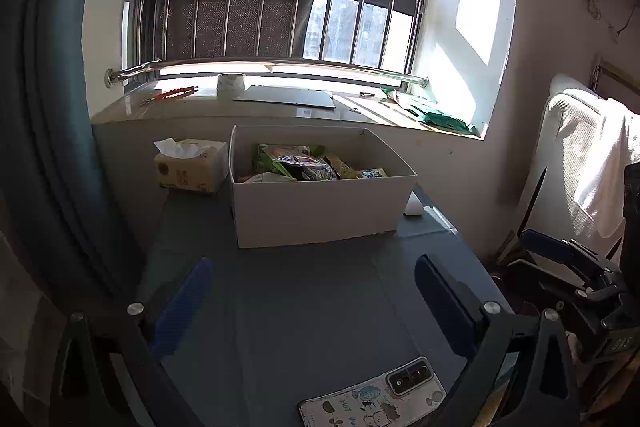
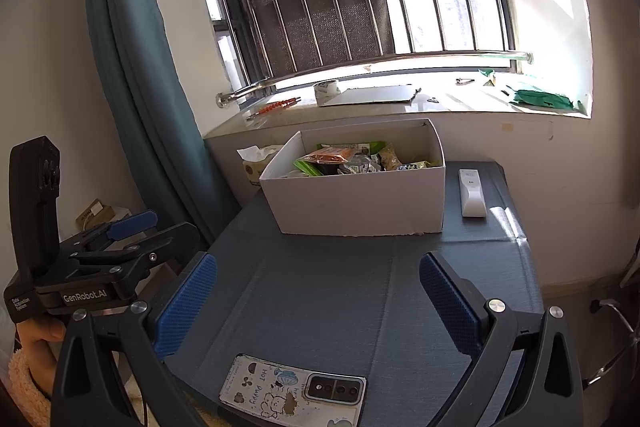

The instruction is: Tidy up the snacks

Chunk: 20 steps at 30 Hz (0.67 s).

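A white cardboard box [image 1: 316, 211] stands at the far side of the grey table [image 1: 304, 307] and holds several snack packets [image 1: 304, 165]. The right wrist view shows the box [image 2: 360, 203] and the packets [image 2: 352, 159] too. My left gripper [image 1: 316, 303] is open and empty, well short of the box. My right gripper [image 2: 320, 303] is open and empty, also short of the box. The right gripper's body shows at the right edge of the left wrist view [image 1: 568, 263]; the left one shows at the left of the right wrist view [image 2: 112, 259].
A phone in a cartoon case [image 2: 292, 391] lies at the table's near edge, also in the left wrist view [image 1: 372, 399]. A tissue box [image 1: 190, 163] stands left of the box. A white remote [image 2: 472, 193] lies right of it. A windowsill [image 2: 400, 103] with clutter is behind.
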Available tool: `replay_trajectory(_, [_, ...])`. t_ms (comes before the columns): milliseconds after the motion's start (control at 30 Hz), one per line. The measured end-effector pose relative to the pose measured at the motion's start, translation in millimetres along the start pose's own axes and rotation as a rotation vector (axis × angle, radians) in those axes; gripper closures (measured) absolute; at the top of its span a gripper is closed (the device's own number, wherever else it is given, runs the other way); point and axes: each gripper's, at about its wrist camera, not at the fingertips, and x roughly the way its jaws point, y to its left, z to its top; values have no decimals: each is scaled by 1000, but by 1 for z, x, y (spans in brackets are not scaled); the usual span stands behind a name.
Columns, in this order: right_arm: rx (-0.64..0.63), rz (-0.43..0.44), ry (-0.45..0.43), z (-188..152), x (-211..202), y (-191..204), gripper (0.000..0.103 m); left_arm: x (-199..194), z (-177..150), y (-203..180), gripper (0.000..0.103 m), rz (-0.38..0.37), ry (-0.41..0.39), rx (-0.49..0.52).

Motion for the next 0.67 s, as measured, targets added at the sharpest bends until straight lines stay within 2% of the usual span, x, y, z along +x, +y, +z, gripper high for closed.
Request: replay_trajectory(667, [-6, 2, 5, -1, 0, 2, 0, -4, -2, -1, 0, 12, -2, 12])
